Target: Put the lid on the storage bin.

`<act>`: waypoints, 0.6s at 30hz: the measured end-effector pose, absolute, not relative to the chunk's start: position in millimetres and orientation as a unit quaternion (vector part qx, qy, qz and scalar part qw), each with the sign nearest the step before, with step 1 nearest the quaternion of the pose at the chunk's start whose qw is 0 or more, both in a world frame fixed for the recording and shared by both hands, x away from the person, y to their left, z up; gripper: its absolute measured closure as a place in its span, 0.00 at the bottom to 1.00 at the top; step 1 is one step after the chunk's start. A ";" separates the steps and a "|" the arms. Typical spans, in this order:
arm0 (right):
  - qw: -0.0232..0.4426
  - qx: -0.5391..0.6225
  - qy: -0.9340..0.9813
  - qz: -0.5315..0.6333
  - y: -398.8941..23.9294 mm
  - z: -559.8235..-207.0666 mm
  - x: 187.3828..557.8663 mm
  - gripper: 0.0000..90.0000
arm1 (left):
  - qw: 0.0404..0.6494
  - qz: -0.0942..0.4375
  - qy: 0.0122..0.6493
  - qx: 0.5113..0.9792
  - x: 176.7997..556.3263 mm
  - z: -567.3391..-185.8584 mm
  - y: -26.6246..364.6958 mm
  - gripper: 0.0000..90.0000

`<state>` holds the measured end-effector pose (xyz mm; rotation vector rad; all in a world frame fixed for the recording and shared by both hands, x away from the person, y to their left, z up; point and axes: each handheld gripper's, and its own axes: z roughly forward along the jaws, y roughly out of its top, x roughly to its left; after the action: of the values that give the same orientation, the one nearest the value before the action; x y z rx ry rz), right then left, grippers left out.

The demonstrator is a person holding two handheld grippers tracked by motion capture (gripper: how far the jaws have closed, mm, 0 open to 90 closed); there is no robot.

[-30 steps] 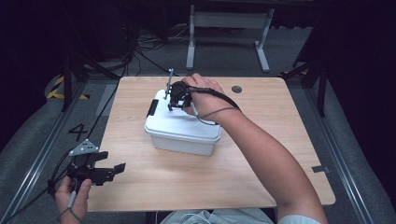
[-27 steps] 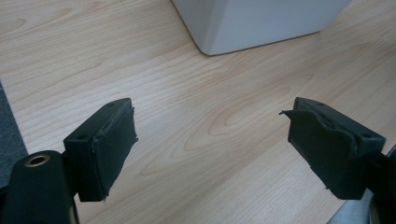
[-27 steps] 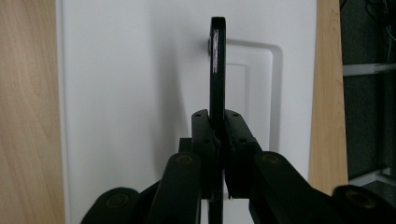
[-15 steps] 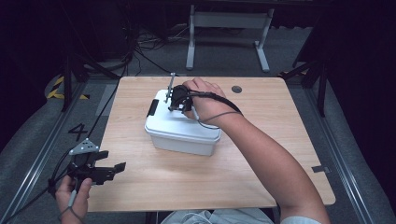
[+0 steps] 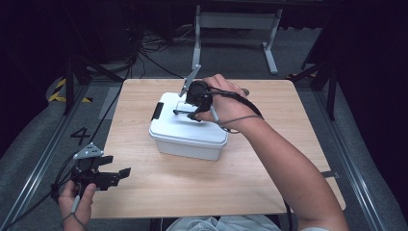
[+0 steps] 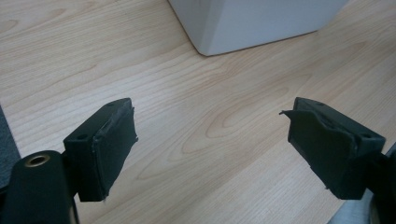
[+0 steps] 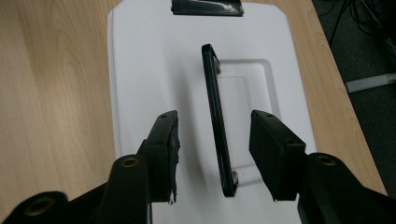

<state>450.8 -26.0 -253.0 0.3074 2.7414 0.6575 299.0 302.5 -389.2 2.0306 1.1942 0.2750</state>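
The right gripper point(image 7: 212, 154) hung over the lid of a white box point(image 5: 187, 130), its jaws parted with one on each side of the lid's black handle point(image 7: 217, 121) and not yet touching it. In the right gripper view the handle stood raised on edge, a thin black bar running down the middle of a shallow rectangular recess moulded into the lid. A black latch point(image 7: 207, 7) sat at the far edge of the lid in that view; in the high view a matching black latch point(image 5: 157, 111) showed on the box's left end.

The box was a plain white plastic tub with rounded corners and a slightly overhanging lid, standing near the middle of the wooden table point(image 5: 288, 144), turned a little askew to its edges.

The left gripper point(image 5: 113, 174) was held low at the table's near left corner, well apart from the box, its jaws spread wide and empty. In the left gripper view, one lower corner of the white box point(image 6: 252, 23) showed beyond them.
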 end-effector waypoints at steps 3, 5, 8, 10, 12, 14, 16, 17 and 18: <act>0.155 0.123 0.949 0.244 -38.6 -248.1 447.2 0.57 | 0.376 0.107 0.470 0.792 297.1 -389.0 303.2 0.17; 0.152 0.137 0.945 0.255 -49.5 -244.8 444.6 0.57 | 0.378 0.108 0.472 0.789 296.3 -388.8 303.0 0.17; 0.157 0.150 0.940 0.264 -64.1 -240.7 442.6 0.56 | 0.376 0.109 0.471 0.790 296.5 -388.8 302.2 0.17; 0.158 0.158 0.937 0.269 -73.9 -237.9 441.5 0.56 | 0.374 0.107 0.469 0.793 297.7 -388.7 301.6 0.17; 0.162 0.171 0.932 0.276 -87.8 -234.8 440.3 0.55 | 0.376 0.108 0.470 0.791 298.4 -389.4 300.7 0.17; 0.163 0.175 0.931 0.277 -91.9 -234.0 440.0 0.55 | 0.377 0.107 0.470 0.791 298.8 -389.4 300.3 0.17; 0.164 0.195 0.924 0.284 -107.4 -231.7 438.4 0.54 | 0.374 0.106 0.466 0.795 300.8 -388.8 299.9 0.17; 0.165 0.199 0.923 0.286 -112.4 -231.0 437.8 0.54 | 0.374 0.106 0.467 0.795 301.5 -388.9 299.3 0.17; 0.164 0.206 0.921 0.289 -117.0 -230.6 437.0 0.54 | 0.377 0.105 0.467 0.793 302.5 -389.5 298.0 0.17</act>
<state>437.0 -117.0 -230.6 0.5876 2.6239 0.8224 302.5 298.0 -389.5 2.0281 1.1937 0.2690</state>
